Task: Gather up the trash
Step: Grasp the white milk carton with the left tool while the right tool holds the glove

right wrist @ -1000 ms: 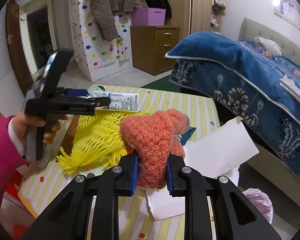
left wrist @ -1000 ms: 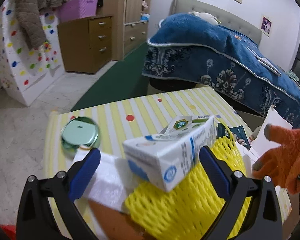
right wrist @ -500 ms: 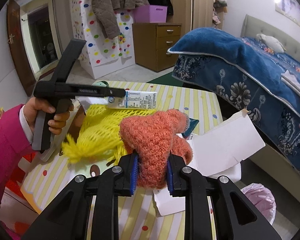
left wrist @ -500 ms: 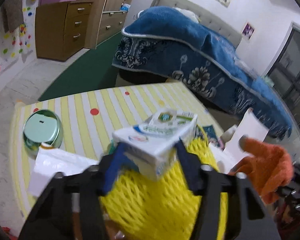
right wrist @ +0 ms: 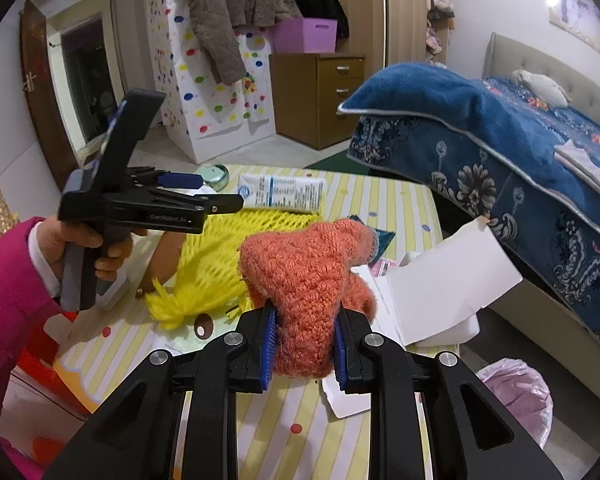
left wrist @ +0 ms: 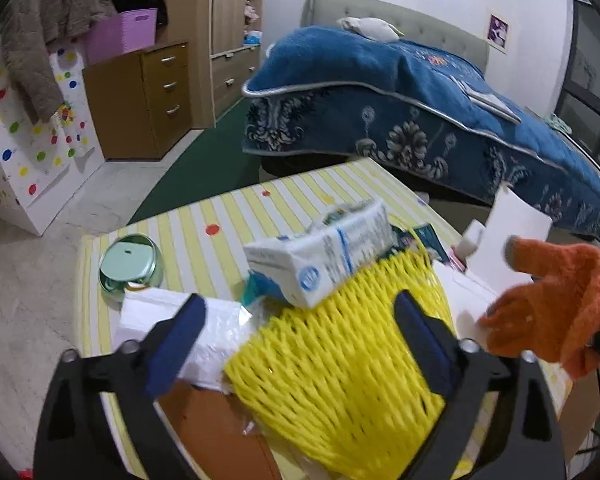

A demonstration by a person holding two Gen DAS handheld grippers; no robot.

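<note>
**Glove gripped, carton waiting on the yellow net**

While the right gripper (right wrist: 304,346) is clenching an orange knitted glove (right wrist: 306,268) between its blue pads, the left gripper (left wrist: 300,344) is hanging with its jaws spread wide and nothing between them. Just ahead of those spread fingers, a white and blue cardboard carton (left wrist: 324,256) is lying tilted on a yellow foam mesh sleeve (left wrist: 340,360), which is sprawling across the yellow-striped table (left wrist: 220,216). A crumpled white plastic wrapper (left wrist: 216,332) is sitting beside the left finger, with a round green metal tin (left wrist: 130,262) beyond it. From the right wrist view, the glove is being held above the table, with a white folded cardboard box (right wrist: 444,292) just beyond it and a pink plastic bag (right wrist: 516,396) lying low past the table edge.

Judging by this, the collecting is midway: one piece is in hand and several are lying loose. The next move probably calls for carrying the glove over the pink bag, if that is the bin, and letting go, while the left jaws are lined up around the carton, squarely enough that it is not sliding off the springy mesh.
</note>
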